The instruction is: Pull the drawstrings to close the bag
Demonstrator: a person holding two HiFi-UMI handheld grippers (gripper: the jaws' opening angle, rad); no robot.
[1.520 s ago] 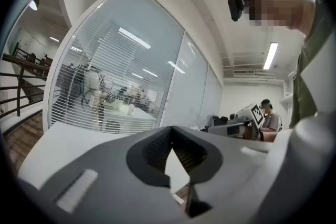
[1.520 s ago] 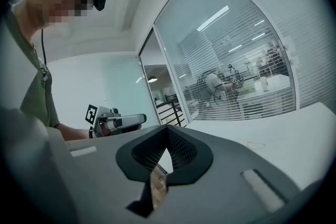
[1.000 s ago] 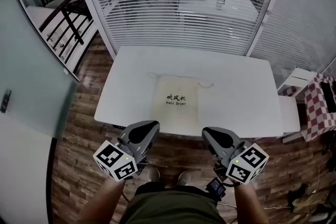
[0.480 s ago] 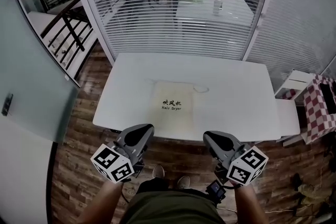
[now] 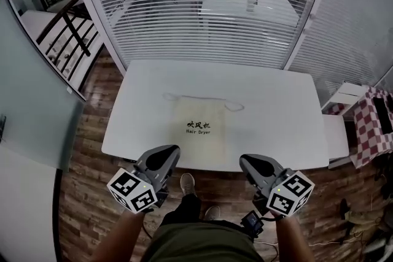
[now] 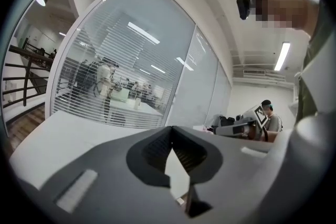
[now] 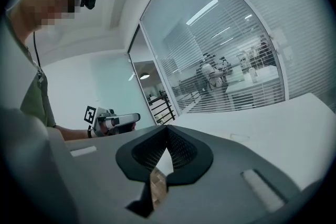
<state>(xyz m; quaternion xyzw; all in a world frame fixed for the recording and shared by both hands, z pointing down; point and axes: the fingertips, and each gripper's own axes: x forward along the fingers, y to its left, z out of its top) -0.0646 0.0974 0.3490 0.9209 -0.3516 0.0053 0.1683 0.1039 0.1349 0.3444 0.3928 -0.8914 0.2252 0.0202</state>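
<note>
A cream drawstring bag (image 5: pixel 198 129) with black print lies flat on the white table (image 5: pixel 276 107), its mouth at the far end. The thin drawstring runs along the mouth, with a small loop at the left (image 5: pixel 168 96) and one at the right (image 5: pixel 234 107). My left gripper (image 5: pixel 162 156) and right gripper (image 5: pixel 258 164) hover over the floor, short of the table's near edge and apart from the bag. Both are shut with nothing held. In the left gripper view the jaws (image 6: pixel 171 129) meet at the tip, and the same holds in the right gripper view (image 7: pixel 168 129).
A glass wall with blinds (image 5: pixel 202 15) stands right behind the table. A low white bench (image 5: pixel 336 135) and a red checkered item (image 5: pixel 373 126) sit at the right. A frosted glass partition (image 5: pixel 31 132) is at the left. The person's shoe (image 5: pixel 187 183) is on the wooden floor below the table edge.
The person has stepped a little toward the table, so the table and bag sit lower and nearer in the view. Both grippers stay shut and empty, held in the same pose.
</note>
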